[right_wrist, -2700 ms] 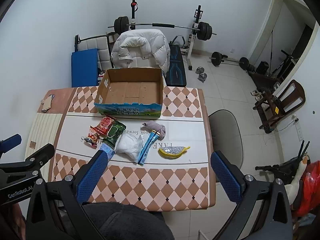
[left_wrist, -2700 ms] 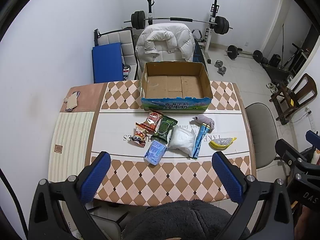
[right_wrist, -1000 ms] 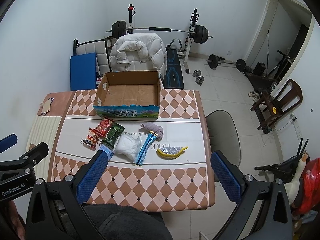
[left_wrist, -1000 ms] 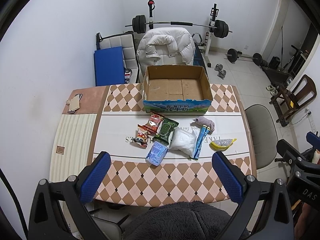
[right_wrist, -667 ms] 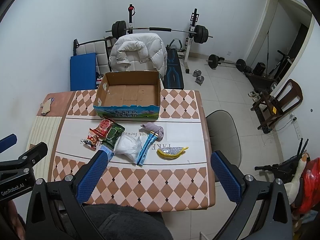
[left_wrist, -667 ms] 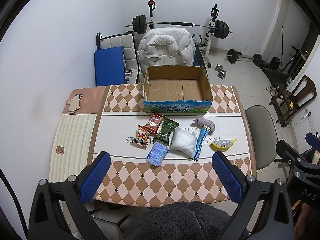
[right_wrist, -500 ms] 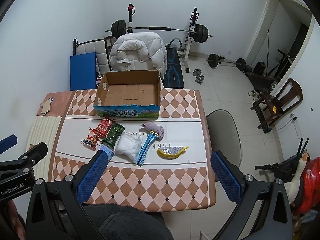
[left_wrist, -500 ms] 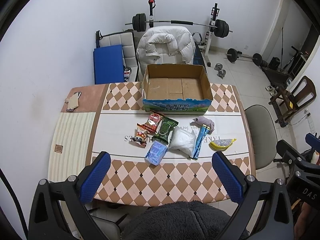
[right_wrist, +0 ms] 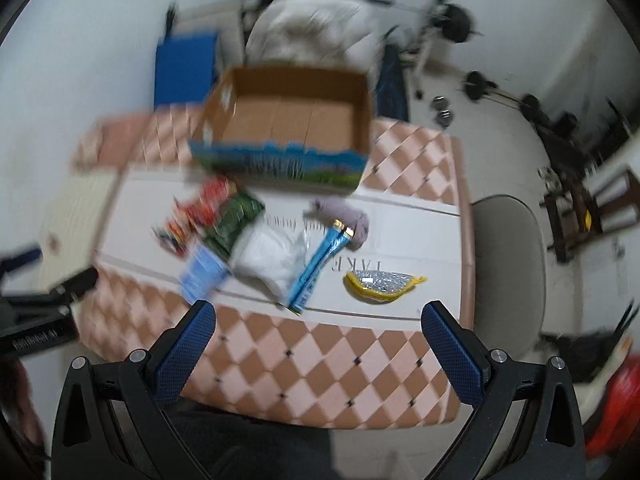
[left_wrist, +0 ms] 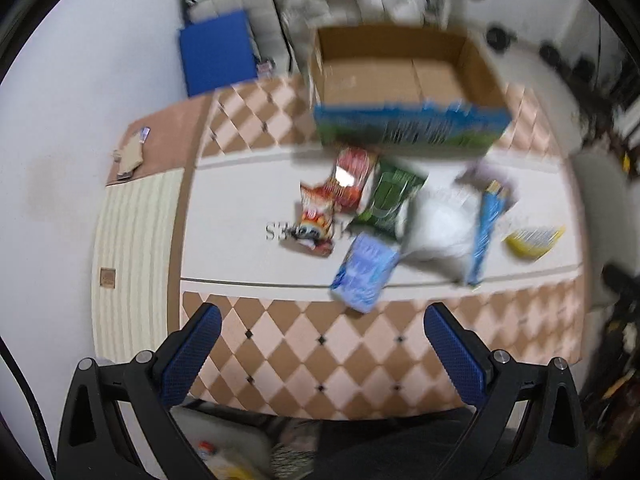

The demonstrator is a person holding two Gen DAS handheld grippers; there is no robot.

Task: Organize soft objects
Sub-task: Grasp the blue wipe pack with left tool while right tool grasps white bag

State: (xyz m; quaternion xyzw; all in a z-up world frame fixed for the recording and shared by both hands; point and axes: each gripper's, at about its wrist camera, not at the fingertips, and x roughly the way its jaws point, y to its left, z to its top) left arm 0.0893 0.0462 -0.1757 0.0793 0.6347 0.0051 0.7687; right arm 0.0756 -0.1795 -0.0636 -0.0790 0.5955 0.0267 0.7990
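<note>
Both views are motion-blurred. An open empty cardboard box (left_wrist: 404, 80) (right_wrist: 288, 128) stands at the table's far side. In front of it lie several soft items: red snack bags (left_wrist: 340, 188), a green packet (left_wrist: 388, 200) (right_wrist: 232, 220), a blue packet (left_wrist: 364, 272) (right_wrist: 202, 270), a white pouch (left_wrist: 436, 228) (right_wrist: 272, 260), a long blue stick pack (left_wrist: 486, 224) (right_wrist: 320, 268), a grey cloth (right_wrist: 344, 216) and a yellow-edged pouch (left_wrist: 534, 240) (right_wrist: 380, 282). My left gripper (left_wrist: 320, 334) and right gripper (right_wrist: 318, 330) are open, empty, above the table's near edge.
A small cardboard piece (left_wrist: 130, 156) lies at the table's far left. A grey chair (right_wrist: 508, 264) stands at the right side. A white jacket on a chair (right_wrist: 316, 28), a blue mat (left_wrist: 218, 52) and gym weights (right_wrist: 452, 20) are behind the table.
Both grippers have dropped toward the table and moved forward quickly; the box and items look larger and blurred. Nothing on the table has moved.
</note>
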